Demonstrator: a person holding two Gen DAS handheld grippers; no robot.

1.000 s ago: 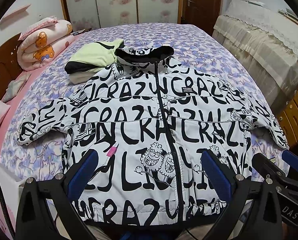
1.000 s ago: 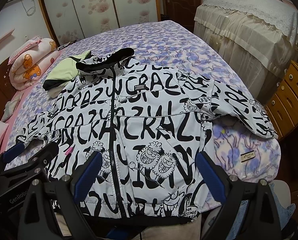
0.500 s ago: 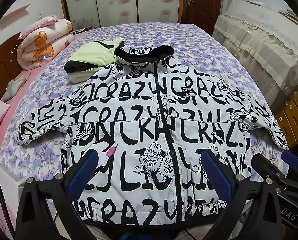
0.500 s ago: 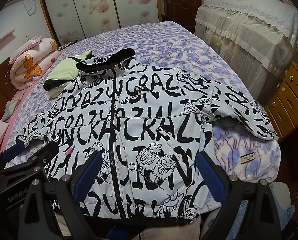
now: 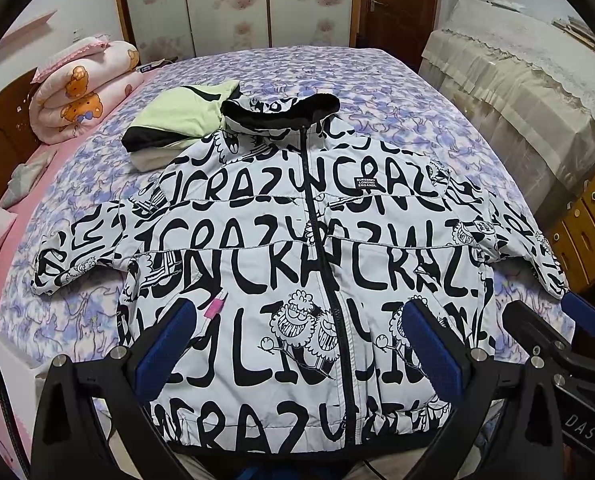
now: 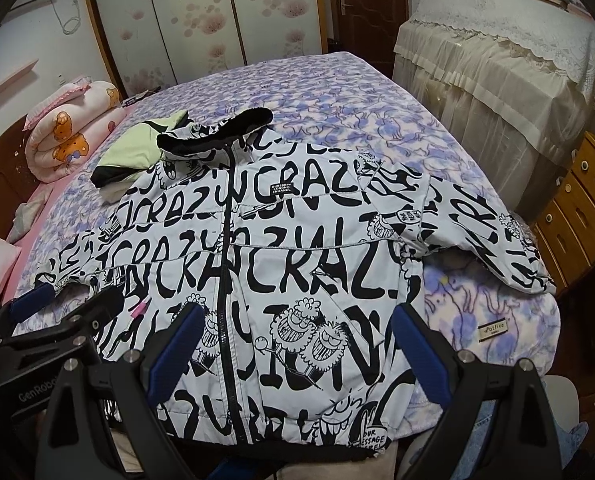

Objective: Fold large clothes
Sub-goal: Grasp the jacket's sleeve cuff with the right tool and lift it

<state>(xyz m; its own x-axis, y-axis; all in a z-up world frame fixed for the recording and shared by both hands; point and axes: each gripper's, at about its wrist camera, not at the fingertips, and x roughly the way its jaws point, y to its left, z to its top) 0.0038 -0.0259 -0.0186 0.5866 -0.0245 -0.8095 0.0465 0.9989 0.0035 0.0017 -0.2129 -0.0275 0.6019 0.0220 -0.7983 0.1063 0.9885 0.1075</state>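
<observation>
JACKET FLAT ON BED, BOTH GRIPPERS SPREAD

1. Orientation. The jacket [image 5: 297,264] lies face up on the bed [image 5: 377,92], zipped. Its long axis runs along the zip: collar [image 5: 281,110] at the far end, hem [image 5: 281,436] at the near edge. Both sleeves extend sideways, across that axis. The right sleeve [image 6: 493,232] reaches the bed's right edge and droops over it.

2. Grippers. The left hand-held gripper [image 5: 297,356] hovers above the lower front of the jacket with its jaws spread wide and nothing between them. The right hand-held gripper [image 6: 297,356] is likewise spread and empty, over the hem area right of the zip. Neither appears to touch the cloth.

3. Change. Compared with the frames up to a second ago, the jacket and both grippers sit in almost the same place; only a slight shift of view is visible.

4. Limits. The collar overlaps a folded green garment [image 5: 177,116], hiding part of it. The gripper bodies cover parts of the hem in both views. What the small pink tag [image 5: 214,306] on the jacket's left front is cannot be made out.
</observation>
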